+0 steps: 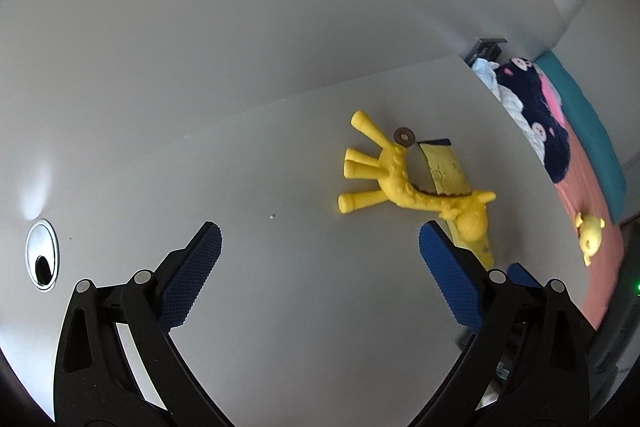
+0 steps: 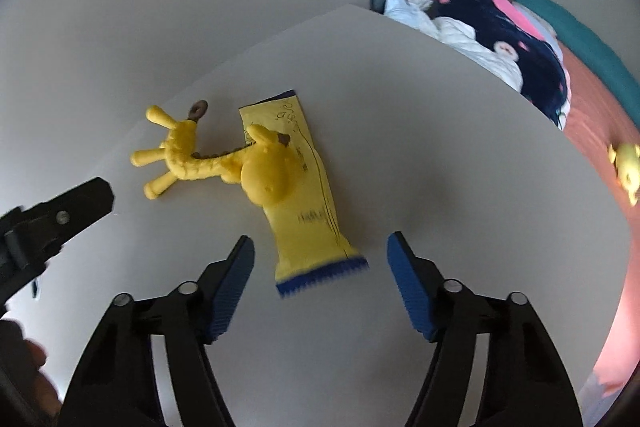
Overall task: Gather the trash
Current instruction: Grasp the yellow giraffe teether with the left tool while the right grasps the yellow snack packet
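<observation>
Wrapper (image 2: 310,195) lengthwise, blue end gripperward

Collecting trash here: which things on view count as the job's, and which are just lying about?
Job:
- yellow wrapper, under the giraffe's head
- right tool, open around the wrapper's end
- left tool, open

Lying about:
- toy giraffe
- brown ring
- bedding
- small yellow plush

The giraffe toy (image 2: 224,163) is yellow with brown spots, the wrapper (image 2: 316,223) is yellow with a blue toothed edge, the tabletop (image 2: 440,167) is plain white.
</observation>
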